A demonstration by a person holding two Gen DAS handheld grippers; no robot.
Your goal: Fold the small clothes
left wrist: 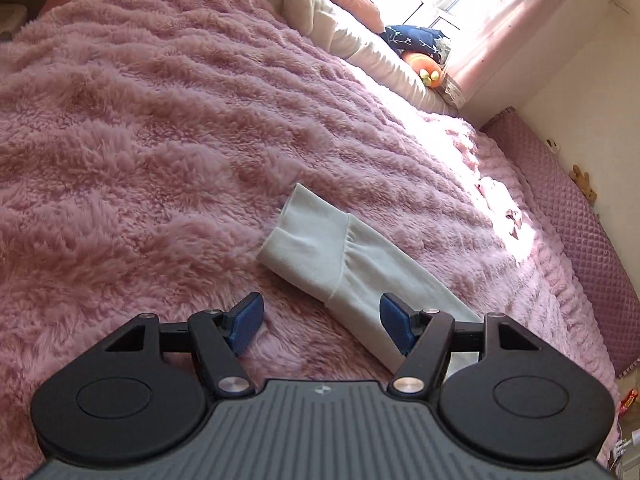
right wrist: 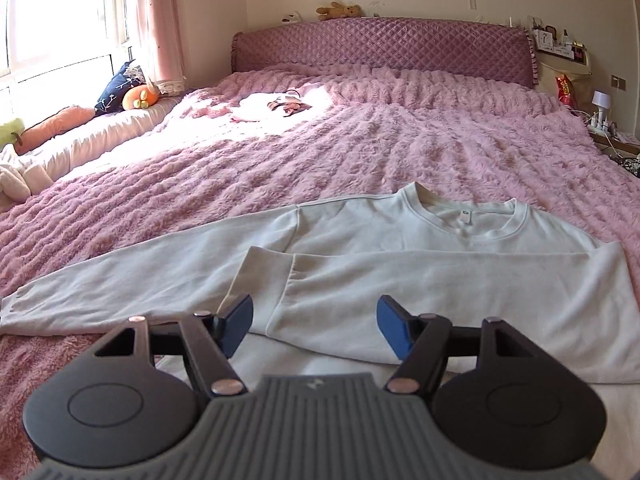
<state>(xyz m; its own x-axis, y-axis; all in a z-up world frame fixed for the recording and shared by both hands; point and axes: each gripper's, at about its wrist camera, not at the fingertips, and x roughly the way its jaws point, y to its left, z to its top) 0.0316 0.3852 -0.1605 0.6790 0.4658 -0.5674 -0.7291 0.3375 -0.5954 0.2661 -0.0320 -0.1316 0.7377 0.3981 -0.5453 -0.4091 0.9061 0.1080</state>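
A white long-sleeved sweatshirt (right wrist: 400,240) lies flat on the pink fluffy bedspread (right wrist: 360,152), neck toward the headboard. Its right sleeve (right wrist: 400,292) is folded across the chest, cuff (right wrist: 264,280) pointing left. Its left sleeve (right wrist: 140,280) stretches out to the left. My right gripper (right wrist: 316,324) is open and empty, just above the folded sleeve near its cuff. In the left wrist view the outstretched sleeve (left wrist: 380,280) ends in a ribbed cuff (left wrist: 308,236). My left gripper (left wrist: 322,322) is open and empty, with the sleeve between its fingers just behind the cuff.
A small pale garment (right wrist: 272,108) lies in the sunlit patch near the quilted headboard (right wrist: 380,48). Pillows and plush toys (right wrist: 136,96) line the window side. A bedside shelf with a lamp (right wrist: 600,104) and cables stands at the right.
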